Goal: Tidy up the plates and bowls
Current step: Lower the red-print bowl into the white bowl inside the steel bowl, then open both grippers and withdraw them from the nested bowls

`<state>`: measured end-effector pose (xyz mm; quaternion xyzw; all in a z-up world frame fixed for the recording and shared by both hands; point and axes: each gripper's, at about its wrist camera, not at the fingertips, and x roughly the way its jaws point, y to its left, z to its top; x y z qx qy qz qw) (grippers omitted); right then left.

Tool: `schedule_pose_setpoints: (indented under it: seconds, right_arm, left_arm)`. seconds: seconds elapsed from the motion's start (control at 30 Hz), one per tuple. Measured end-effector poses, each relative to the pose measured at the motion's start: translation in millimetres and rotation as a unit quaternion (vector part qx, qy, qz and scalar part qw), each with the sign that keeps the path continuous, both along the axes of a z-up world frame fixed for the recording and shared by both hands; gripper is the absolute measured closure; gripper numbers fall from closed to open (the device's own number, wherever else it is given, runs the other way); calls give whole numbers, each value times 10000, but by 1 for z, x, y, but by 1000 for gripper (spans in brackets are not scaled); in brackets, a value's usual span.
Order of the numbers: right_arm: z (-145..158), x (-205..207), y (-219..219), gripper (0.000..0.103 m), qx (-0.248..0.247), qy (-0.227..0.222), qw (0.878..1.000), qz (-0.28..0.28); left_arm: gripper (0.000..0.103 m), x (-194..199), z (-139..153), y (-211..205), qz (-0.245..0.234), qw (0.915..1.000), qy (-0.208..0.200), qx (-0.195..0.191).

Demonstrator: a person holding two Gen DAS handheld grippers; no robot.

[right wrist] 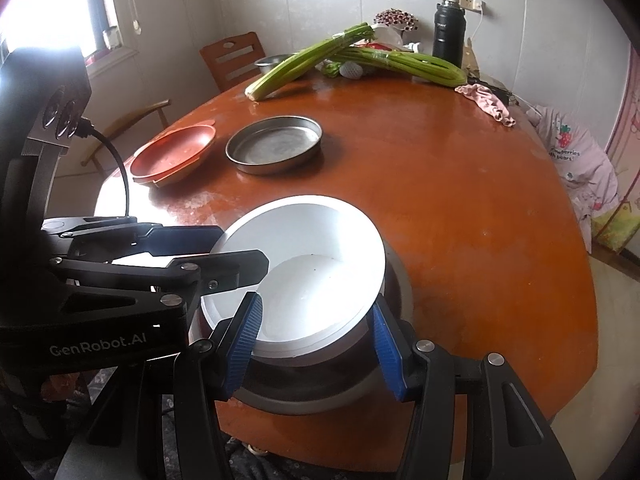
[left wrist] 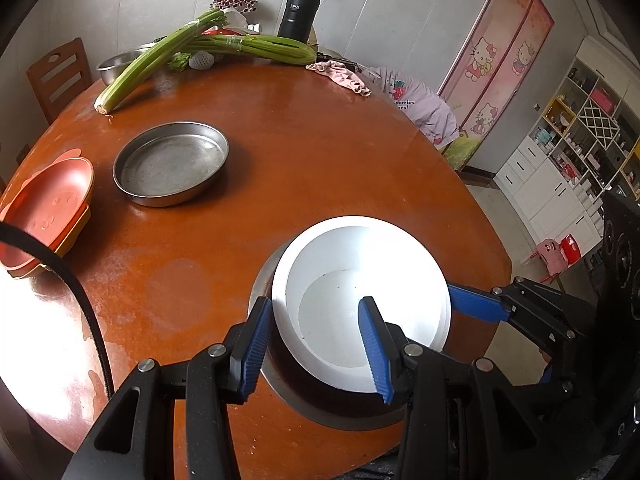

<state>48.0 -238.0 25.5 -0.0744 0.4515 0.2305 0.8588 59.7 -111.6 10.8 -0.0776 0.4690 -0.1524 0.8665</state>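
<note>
Only right wrist view shows window (right wrist: 52, 8)

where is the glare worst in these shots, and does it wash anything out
Left wrist view: the white bowl is blown out along its far rim, and the table edge at lower left is pure white. Right wrist view: the window at upper left is overexposed, with a bright patch on the tabletop near the orange plates; fisheye bends the walls.
</note>
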Motion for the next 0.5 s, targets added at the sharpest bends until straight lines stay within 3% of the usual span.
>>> schedule_pose_setpoints:
  seconds: [0.5]
  right_arm:
    - [-6, 8, -1, 46, -183, -20, 9998, -107]
  left_arm:
    - [59, 3, -2, 4, 16, 10000, 11, -36]
